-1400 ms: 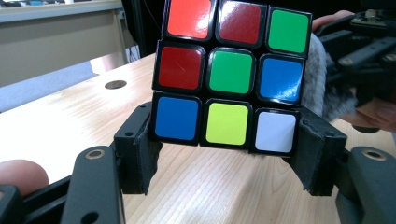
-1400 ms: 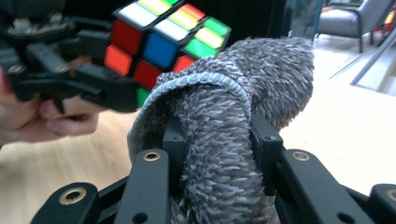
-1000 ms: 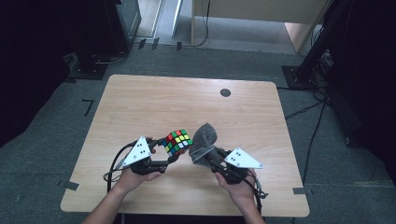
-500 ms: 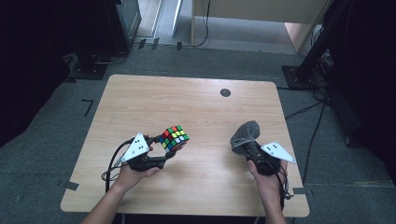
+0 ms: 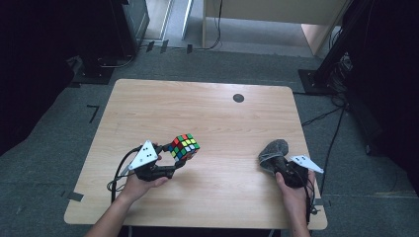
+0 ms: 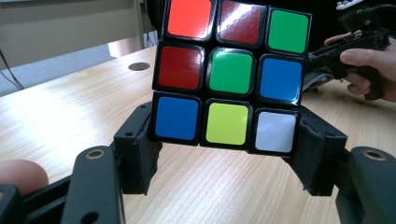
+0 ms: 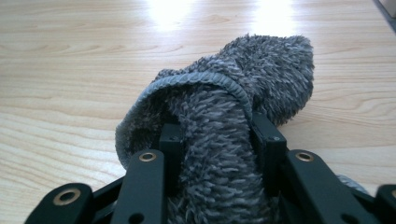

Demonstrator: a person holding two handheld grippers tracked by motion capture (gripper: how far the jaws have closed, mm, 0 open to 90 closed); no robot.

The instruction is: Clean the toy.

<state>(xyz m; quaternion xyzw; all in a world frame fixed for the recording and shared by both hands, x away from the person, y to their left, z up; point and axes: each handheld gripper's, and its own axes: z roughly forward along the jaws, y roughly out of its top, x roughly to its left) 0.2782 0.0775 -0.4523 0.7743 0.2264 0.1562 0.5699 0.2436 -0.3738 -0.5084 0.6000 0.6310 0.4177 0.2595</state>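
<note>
My right tool point(image 5: 276, 165) has just carried the grey cloth point(image 5: 273, 150) away from the cube point(image 5: 183, 146) and over to the right side of the table point(image 5: 207, 113), low down near my edge. So I think the wiping is done for now, and the cloth is about to be put down. The jaws of that tool have just been opening a little, but the fluffy cloth is still squeezed between them. My left tool point(image 5: 174, 165) has not moved. It is clamped tight on the bottom of the cube and holds it up just above the table. Farther off there is a small dark hole point(image 5: 238, 98) in the table.
</note>
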